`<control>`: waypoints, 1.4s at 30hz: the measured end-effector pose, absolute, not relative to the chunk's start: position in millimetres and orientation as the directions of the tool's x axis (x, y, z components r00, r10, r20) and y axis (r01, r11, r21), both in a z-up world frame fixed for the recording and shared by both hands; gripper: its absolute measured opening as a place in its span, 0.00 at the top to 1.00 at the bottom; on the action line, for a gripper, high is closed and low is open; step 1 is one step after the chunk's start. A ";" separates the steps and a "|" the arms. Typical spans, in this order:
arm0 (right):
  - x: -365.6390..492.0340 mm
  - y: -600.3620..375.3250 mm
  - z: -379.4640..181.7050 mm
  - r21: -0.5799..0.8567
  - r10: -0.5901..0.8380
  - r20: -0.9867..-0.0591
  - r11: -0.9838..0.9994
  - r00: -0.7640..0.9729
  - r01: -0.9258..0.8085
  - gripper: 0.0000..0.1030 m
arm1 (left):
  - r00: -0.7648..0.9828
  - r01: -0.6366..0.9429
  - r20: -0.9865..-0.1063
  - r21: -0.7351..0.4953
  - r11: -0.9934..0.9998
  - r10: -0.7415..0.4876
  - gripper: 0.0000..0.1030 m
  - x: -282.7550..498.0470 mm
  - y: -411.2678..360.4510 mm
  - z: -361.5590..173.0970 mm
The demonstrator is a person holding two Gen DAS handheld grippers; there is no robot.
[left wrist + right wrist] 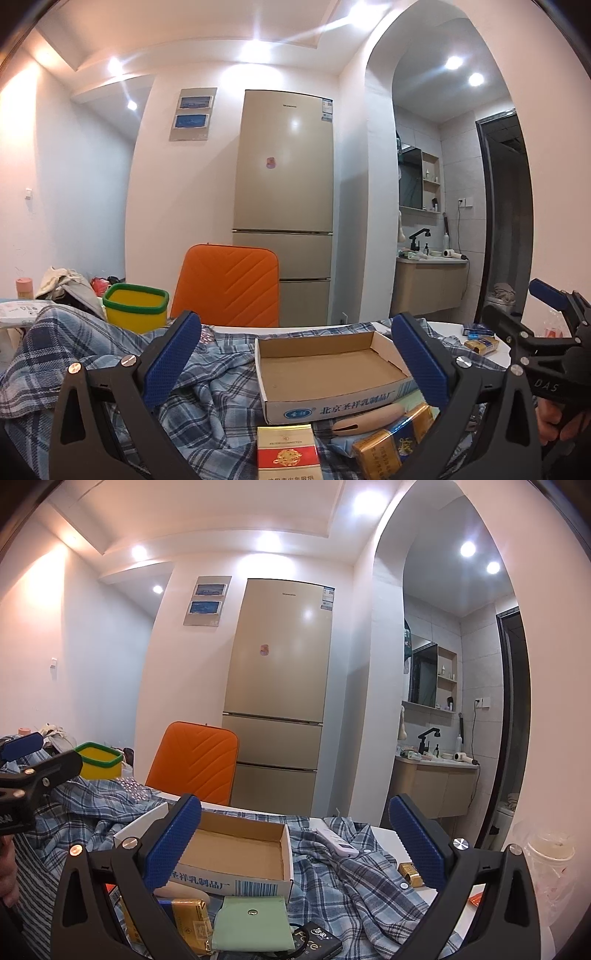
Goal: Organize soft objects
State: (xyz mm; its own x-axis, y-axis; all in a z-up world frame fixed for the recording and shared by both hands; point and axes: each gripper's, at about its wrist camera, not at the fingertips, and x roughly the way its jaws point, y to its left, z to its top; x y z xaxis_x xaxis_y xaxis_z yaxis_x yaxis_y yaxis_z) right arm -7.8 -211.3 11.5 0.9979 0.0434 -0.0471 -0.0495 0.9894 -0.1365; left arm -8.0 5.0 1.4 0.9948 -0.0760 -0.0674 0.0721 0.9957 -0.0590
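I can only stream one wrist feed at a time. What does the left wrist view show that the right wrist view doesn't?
Only the left wrist view shows the red cigarette pack in front of the box. Only the right shows the green pouch, the white remote on the shirt and the black packet. Both share the empty cardboard box on the plaid shirt, the yellow bin and the orange chair. The left gripper and right gripper are both open.

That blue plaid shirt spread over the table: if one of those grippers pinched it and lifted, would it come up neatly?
Probably not. The blue plaid cotton shirt lies rumpled in loose folds, so it would likely droop and trail. The open cardboard box seems to rest on it, as does the white remote, so both may get dragged.
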 end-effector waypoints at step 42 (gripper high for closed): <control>13.2 -226.7 18.8 -0.014 0.074 -0.238 0.997 0.969 -0.079 0.00 | 0.691 0.059 -0.714 -0.095 0.994 -0.110 0.23 70.3 4.3 -53.7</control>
